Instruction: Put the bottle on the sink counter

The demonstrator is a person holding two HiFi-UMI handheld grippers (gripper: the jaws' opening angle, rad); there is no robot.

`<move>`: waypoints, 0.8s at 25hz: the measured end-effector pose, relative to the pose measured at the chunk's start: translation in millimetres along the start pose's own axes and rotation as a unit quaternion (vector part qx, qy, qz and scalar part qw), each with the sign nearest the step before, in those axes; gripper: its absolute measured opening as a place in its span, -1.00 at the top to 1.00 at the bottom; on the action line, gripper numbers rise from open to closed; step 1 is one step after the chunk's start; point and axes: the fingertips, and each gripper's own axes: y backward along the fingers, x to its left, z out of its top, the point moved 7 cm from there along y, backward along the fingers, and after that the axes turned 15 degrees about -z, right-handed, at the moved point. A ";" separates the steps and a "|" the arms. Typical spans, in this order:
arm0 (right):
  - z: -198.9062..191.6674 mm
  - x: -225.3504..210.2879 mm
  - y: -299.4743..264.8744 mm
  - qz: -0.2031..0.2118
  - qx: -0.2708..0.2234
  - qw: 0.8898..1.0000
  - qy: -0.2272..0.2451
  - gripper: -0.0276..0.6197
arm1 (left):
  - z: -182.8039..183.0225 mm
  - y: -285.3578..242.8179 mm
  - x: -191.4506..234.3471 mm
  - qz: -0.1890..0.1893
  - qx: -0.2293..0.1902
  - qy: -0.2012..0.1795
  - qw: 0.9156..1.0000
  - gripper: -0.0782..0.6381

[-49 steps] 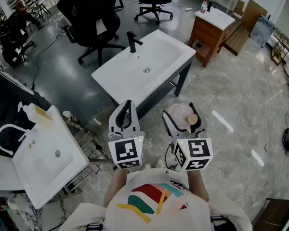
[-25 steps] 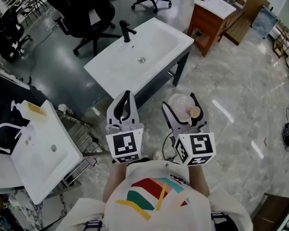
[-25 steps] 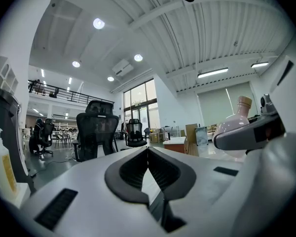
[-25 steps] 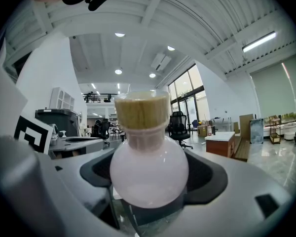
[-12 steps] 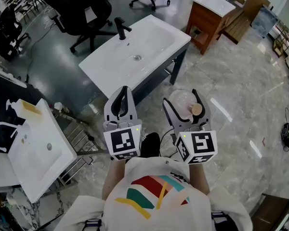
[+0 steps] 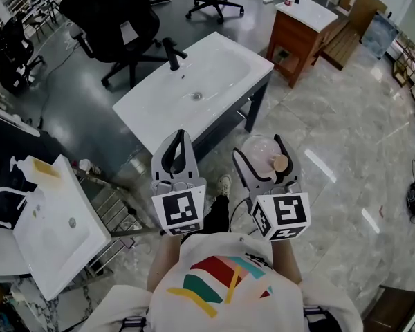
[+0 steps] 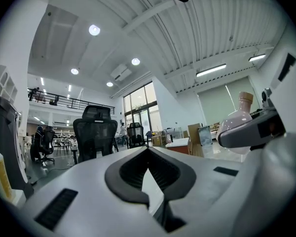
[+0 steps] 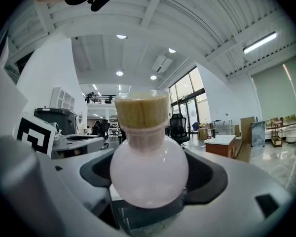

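Head view: two tools, right tool (image 6: 258,144) tight around one pink bottle (image 6: 263,159), left tool (image 6: 182,136) closed, empty, sink counter (image 6: 159,102) ahead.

**Open office hall with display sinks**

A white rectangular sink counter (image 6: 146,102), second white basin (image 6: 43,246) and brown wooden vanity (image 6: 297,45) stand among black swivel office chairs (image 6: 114,16) on glossy grey floor (image 6: 346,116), under a high ribbed ceiling (image 7: 197,28).
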 end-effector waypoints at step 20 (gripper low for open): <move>18.2 -14.6 -146.2 0.020 0.018 1.000 0.015 -0.30 | 2.1 -126.3 66.5 0.018 0.000 0.012 1.000 0.73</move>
